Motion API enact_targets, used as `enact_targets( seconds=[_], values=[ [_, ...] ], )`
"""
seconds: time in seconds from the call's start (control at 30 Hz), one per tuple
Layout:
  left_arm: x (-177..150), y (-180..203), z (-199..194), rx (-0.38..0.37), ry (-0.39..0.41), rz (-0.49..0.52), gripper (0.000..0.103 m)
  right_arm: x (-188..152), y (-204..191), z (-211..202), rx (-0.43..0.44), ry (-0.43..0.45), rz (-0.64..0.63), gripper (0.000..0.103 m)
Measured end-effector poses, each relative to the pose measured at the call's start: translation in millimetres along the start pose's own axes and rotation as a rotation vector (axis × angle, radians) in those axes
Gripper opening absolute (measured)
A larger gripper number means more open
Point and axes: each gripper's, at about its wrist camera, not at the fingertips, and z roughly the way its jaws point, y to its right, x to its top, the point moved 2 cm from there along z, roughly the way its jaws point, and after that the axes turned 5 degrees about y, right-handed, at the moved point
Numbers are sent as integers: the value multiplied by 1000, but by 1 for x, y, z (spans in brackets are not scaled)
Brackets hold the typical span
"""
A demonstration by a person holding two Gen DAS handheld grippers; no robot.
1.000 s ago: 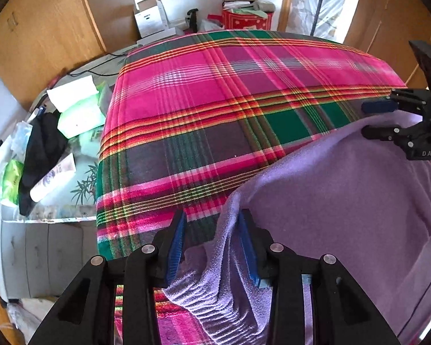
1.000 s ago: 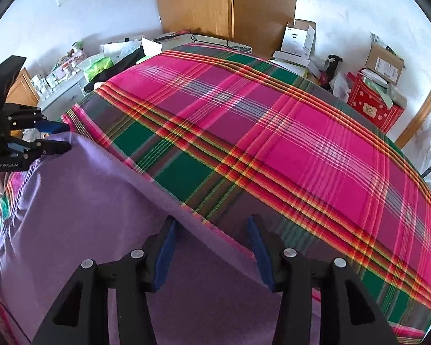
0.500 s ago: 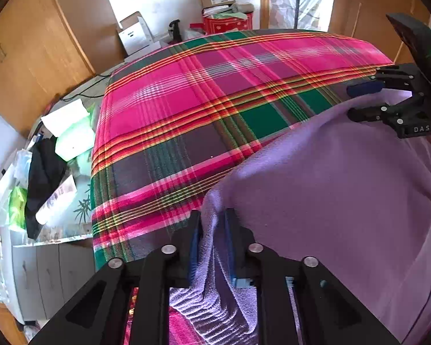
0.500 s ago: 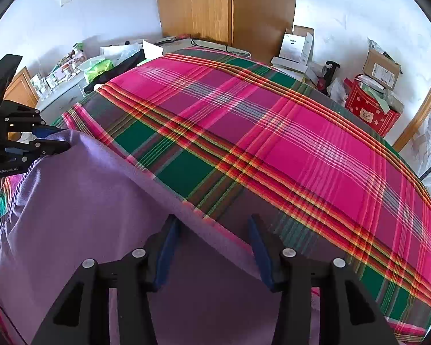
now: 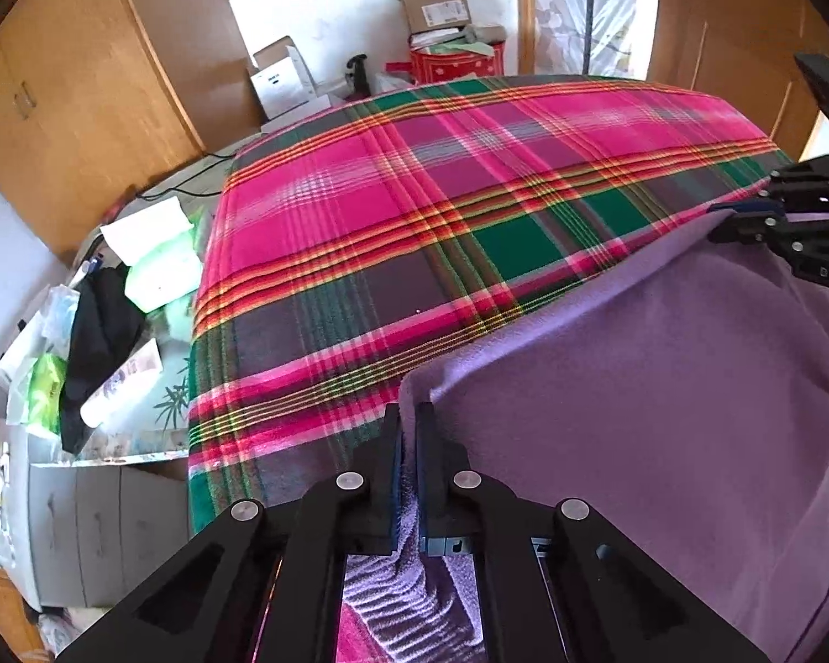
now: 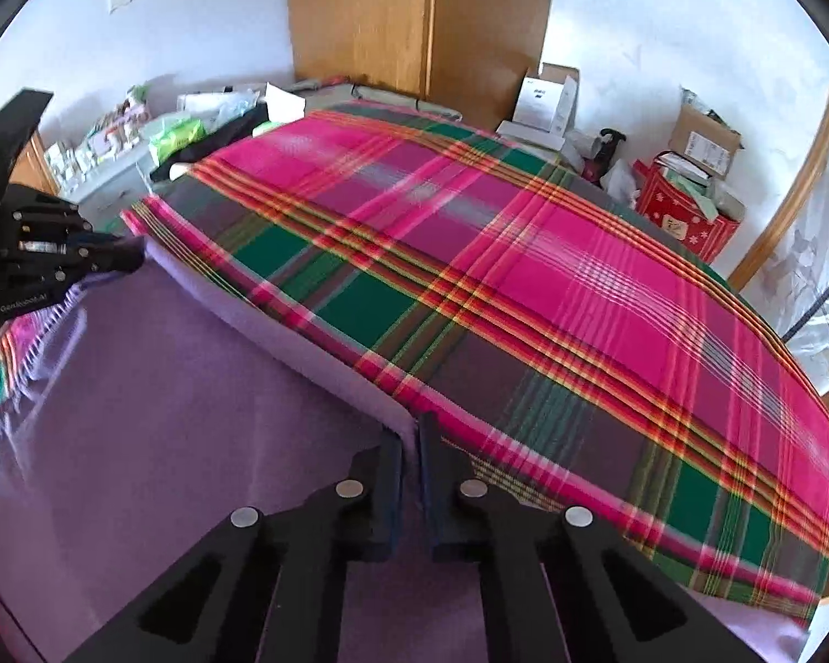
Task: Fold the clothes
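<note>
The left gripper (image 5: 409,431) has just been closing and its fingers now pinch one corner of the purple garment (image 5: 635,414), which lies on the plaid bed cover (image 5: 387,232). The right gripper (image 6: 412,442) has closed on the other corner, probably so both can lift this edge evenly for a fold.

Background's a bit of a mess tbh. Plaid blanket (image 5: 470,210) in pink, green and grey covers my whole bed. Wooden wardrobe (image 6: 420,16) against the far wall, cardboard boxes (image 5: 436,5) stacked over a red gift box (image 5: 453,63), and a cluttered side cabinet (image 5: 105,503) with a black cloth (image 5: 99,342) draped over it.
</note>
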Motion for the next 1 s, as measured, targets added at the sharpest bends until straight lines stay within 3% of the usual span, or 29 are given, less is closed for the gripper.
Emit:
enact_targets(
  seconds=[0.7, 1.0],
  values=[
    [-12, 10, -64, -11, 120, -10, 4, -14, -36, -96, -60, 142, 69, 5],
    [-24, 21, -114, 43, 230, 14, 4, -27, -67, -148, -118, 220, 48, 5]
  ],
)
